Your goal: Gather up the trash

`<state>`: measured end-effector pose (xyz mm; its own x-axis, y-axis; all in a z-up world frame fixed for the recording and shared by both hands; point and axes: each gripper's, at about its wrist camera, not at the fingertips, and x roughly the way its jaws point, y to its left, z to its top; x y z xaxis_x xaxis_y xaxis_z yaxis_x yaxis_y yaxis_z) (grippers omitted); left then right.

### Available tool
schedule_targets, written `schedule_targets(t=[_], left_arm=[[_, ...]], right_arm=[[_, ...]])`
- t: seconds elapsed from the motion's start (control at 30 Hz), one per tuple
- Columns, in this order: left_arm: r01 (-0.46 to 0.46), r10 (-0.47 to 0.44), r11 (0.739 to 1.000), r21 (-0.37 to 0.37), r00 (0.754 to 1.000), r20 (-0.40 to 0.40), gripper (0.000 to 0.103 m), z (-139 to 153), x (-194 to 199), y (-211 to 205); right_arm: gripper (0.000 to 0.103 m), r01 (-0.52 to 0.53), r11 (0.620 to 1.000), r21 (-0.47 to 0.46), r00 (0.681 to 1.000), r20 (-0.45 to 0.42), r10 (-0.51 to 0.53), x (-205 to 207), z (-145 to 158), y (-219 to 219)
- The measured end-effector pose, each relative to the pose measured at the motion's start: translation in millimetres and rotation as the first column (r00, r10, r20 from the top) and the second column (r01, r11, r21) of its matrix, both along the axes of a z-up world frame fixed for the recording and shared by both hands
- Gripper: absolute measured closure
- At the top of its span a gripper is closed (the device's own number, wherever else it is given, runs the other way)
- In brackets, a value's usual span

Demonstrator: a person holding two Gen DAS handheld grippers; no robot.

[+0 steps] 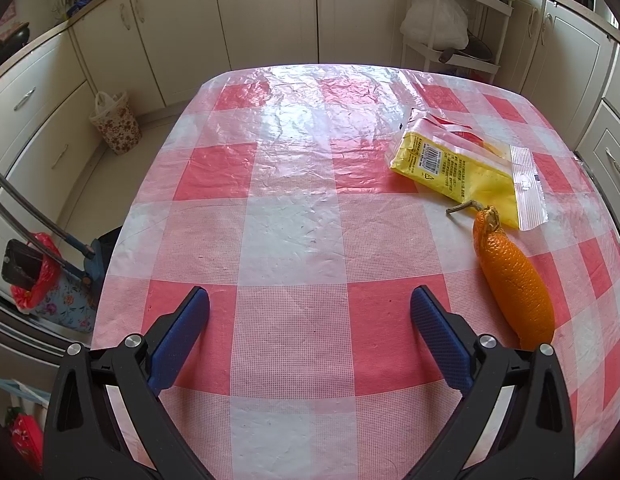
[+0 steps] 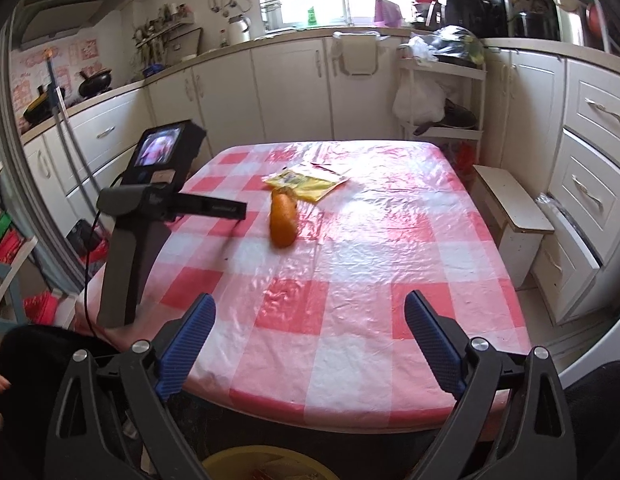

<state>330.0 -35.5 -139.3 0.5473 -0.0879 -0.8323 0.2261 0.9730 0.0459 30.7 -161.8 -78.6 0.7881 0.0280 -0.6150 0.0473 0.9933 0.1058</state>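
Left wrist view: the left gripper [image 1: 310,304] hangs low over the near part of the table [image 1: 294,240], its blue-padded fingers [image 1: 182,332] spread wide with nothing between them. Ahead and to its right lies an orange peel [image 1: 514,280] with a dry stem at its far end, just beside a yellow plastic packet [image 1: 466,168]. The packet has a clear zip strip along one end, a barcode and lines of small print too fine to read. The table is covered by a red-and-white checked plastic cloth.

In the right wrist view the right gripper [image 2: 310,312] is held before the near table edge, fingers likewise released and empty. The left gripper's black body [image 2: 150,204] shows at the left over the table's side, with a small lit screen on top. The peel [image 2: 284,220] and packet [image 2: 306,180] lie mid-table, touching.

On the floor to the left stands a flowered bin [image 1: 116,124] lined with a white bag; its contents cannot be seen. Below the right gripper is the rim of a yellow container [image 2: 262,464], something reddish inside, unclear what.
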Motion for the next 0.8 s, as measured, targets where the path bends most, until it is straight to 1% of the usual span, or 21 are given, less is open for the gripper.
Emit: schedule_targets(t=[0.07, 0.13, 0.2, 0.33, 0.5, 0.6, 0.8], left_arm=[[-0.001, 0.001, 1.0, 0.0, 1.0, 0.0, 0.006, -0.1, -0.3, 0.5], [-0.001, 0.001, 1.0, 0.0, 1.0, 0.0, 0.006, -0.3, -0.7, 1.1], [-0.001, 0.001, 1.0, 0.0, 1.0, 0.0, 0.006, -0.3, -0.6, 1.1], [-0.001, 0.001, 1.0, 0.0, 1.0, 0.0, 0.006, 0.1, 0.0, -0.1], [-0.001, 0.001, 1.0, 0.0, 1.0, 0.0, 0.006, 0.1, 0.0, -0.1], [-0.001, 0.001, 1.0, 0.0, 1.0, 0.0, 0.006, 0.2, 0.1, -0.3], [-0.001, 0.001, 1.0, 0.0, 1.0, 0.0, 0.006, 0.3, 0.3, -0.7]], right_arm=[[0.011, 0.007, 1.0, -0.012, 1.0, -0.013, -0.007, 2.6, -3.3, 1.7], [0.012, -0.006, 1.0, -0.026, 0.999, -0.035, 0.005, 6.8, -8.0, 4.5], [0.012, -0.017, 0.999, -0.032, 0.999, -0.039, 0.016, 8.1, -9.4, 6.9], [0.012, -0.046, 0.999, -0.023, 0.998, -0.037, 0.045, 7.4, -10.3, 10.3], [0.012, -0.114, 0.993, -0.003, 0.992, -0.052, 0.114, 17.2, -9.8, 6.6], [0.011, -0.158, 0.987, -0.008, 0.986, -0.058, 0.157, 33.6, -7.4, 3.5], [0.012, -0.253, 0.968, -0.001, 0.964, -0.086, 0.252, 88.7, -0.9, 1.3]])
